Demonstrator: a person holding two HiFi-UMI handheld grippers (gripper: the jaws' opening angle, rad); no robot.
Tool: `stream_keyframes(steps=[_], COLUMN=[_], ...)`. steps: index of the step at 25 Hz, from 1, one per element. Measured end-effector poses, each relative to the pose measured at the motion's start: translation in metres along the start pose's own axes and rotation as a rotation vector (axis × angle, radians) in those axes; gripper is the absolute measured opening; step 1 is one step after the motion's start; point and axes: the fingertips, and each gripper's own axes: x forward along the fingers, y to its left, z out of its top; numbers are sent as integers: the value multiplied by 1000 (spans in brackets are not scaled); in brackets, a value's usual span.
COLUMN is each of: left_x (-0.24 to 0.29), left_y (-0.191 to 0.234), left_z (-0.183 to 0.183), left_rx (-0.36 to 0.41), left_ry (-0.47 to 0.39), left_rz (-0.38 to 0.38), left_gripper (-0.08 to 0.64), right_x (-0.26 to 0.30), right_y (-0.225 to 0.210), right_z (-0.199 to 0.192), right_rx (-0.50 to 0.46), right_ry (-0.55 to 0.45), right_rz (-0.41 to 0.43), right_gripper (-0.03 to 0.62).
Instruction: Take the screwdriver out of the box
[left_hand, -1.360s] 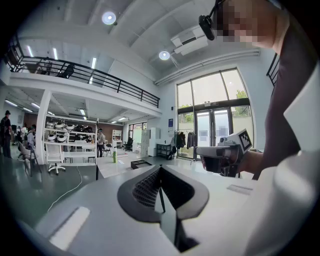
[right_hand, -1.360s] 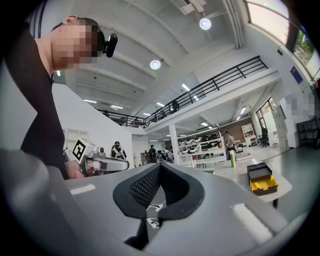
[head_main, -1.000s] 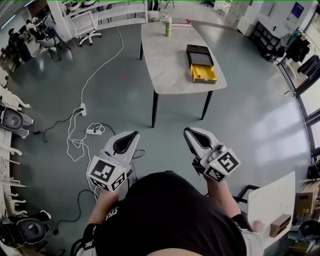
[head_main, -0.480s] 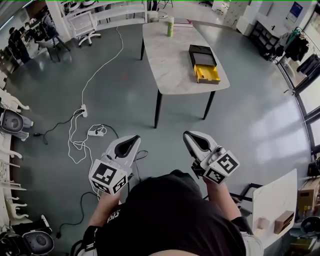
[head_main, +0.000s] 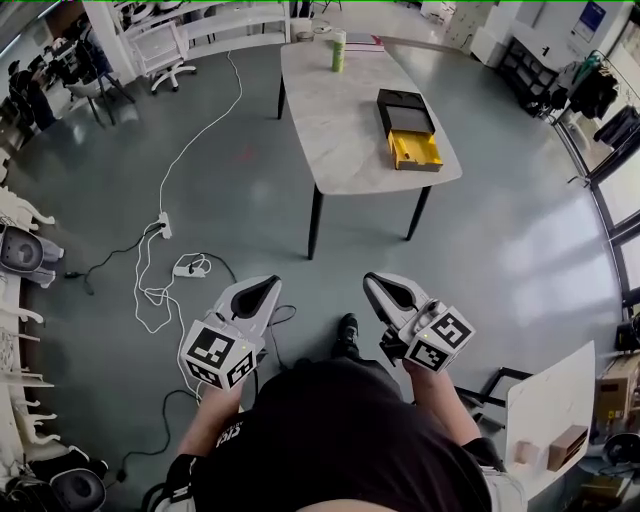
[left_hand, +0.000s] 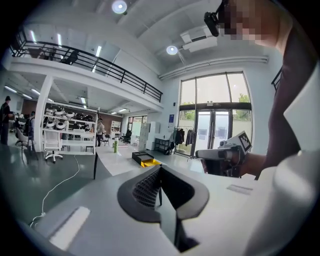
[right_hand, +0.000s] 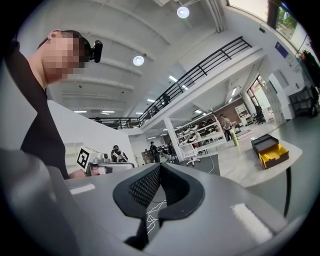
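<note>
Grey floor of a large hall, seen from above. White cables (head_main: 160, 200) trail down the left of the frame. At lower centre, the left gripper (head_main: 262, 290) is closed and empty, with a black-and-white square marker on its cube; the sleeve print below it is too blurred to read. At upper centre, a marble table (head_main: 340, 120) holds a black box (head_main: 403, 108) with its yellow drawer (head_main: 415, 150) pulled out. The screwdriver is too small to make out. At lower right of centre, the right gripper (head_main: 385, 290) is also closed and empty.

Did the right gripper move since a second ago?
Yes. In the head view the right gripper has slid down the picture, away from the table leg, toward the person.
</note>
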Motion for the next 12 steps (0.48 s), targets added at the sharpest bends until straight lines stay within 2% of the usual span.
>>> stream_keyframes(steps=[5,12], left_x=[48,110], left_y=[-1,2], left_z=[13,37], left_rx=[36,59], left_ry=[12,0], left_rz=[-25,-22], left_gripper=[3,2], right_x=[12,25], right_y=[-35,-86], right_z=[16,36], right_rx=[-10,-6], right_ry=[4,9], right_rz=[27,63], right_gripper=[15,15])
